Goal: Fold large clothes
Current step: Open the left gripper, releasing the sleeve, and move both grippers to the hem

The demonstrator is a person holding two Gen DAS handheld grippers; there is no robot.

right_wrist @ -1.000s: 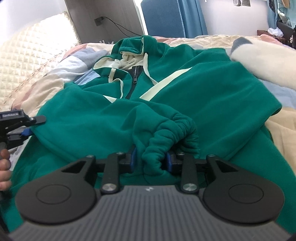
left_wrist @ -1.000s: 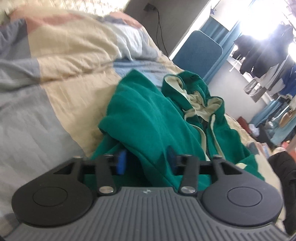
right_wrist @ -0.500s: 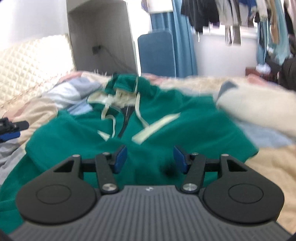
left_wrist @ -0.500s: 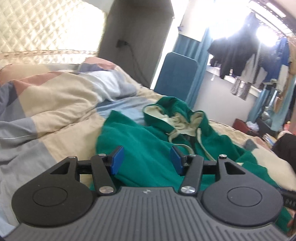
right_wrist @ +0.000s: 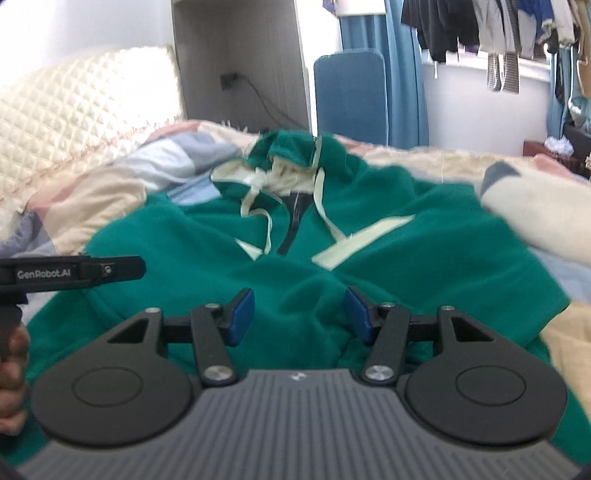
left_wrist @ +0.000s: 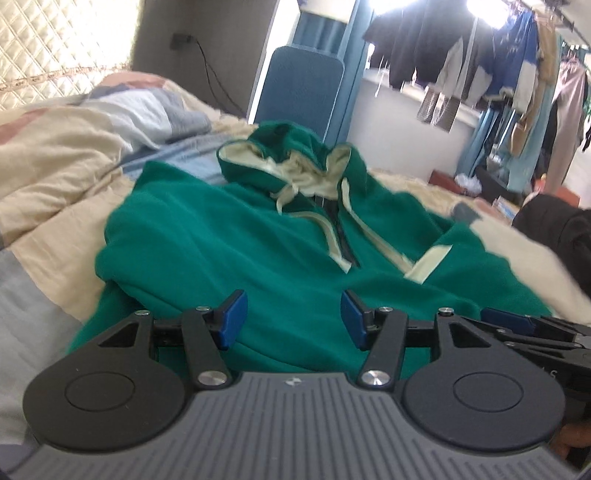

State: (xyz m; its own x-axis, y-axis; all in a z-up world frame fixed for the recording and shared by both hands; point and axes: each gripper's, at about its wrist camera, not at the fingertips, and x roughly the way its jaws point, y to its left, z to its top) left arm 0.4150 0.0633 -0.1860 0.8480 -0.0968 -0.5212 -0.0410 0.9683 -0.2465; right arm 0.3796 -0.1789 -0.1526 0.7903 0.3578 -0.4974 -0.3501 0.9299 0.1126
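Quilted headboard [right_wrist: 74, 110], sunlit window [left_wrist: 424, 7]

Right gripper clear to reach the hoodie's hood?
Probably yes. The right gripper is open with nothing between its pads; only flat green hoodie lies before the hood.

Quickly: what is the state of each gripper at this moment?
Left gripper: open, holding nothing, above the green hoodie.
Right gripper: open, holding nothing.
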